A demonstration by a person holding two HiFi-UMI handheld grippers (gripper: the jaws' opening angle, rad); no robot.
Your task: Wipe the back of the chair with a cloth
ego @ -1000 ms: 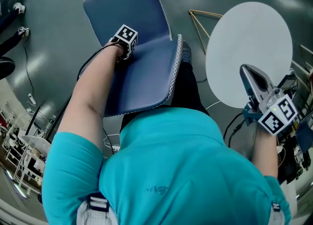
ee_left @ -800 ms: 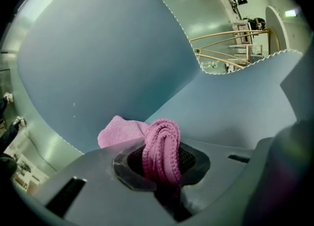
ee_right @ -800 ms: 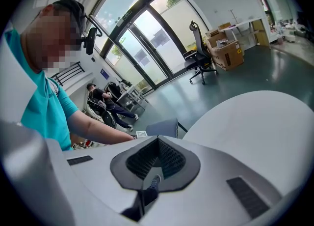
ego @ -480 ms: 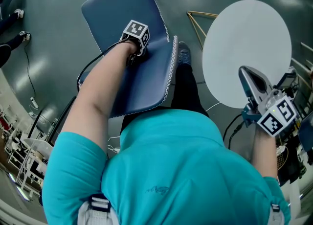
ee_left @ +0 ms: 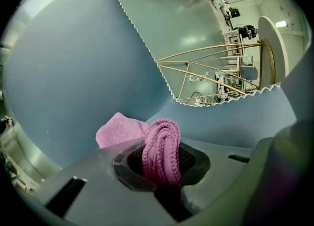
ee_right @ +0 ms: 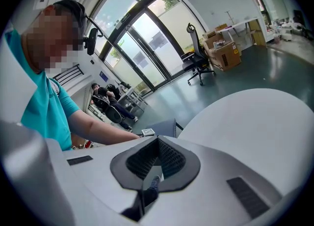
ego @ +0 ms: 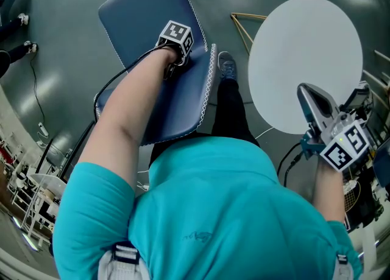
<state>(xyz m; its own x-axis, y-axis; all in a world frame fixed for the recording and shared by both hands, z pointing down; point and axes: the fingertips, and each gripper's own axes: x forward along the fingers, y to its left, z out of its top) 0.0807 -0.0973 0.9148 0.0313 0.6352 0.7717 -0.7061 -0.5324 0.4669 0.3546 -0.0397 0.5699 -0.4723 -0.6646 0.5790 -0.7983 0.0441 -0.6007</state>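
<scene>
Right gripper (ee_right: 157, 144): held low at the person's right side, over the near rim of the round white table (ego: 304, 59) — jaws drawn together, nothing between them.
Left gripper (ee_left: 162, 163): at the end of an outstretched arm, jaws clamped on a folded pink cloth (ee_left: 159, 144).
Cloth: the pinched fold stands up between the jaws, and a loose flap lies against the blue padding of the chair (ego: 152, 11), near the bend where its two panels meet.
Chair edge: white zigzag stitching (ego: 210, 84) runs down the right side, just beside the person's leg and shoe (ego: 226, 66).
Room: the table stands close on the chair's right, its gold legs (ee_left: 211, 68) showing past the stitched edge — grey-green floor (ego: 61, 29) opens to the left and beyond.
</scene>
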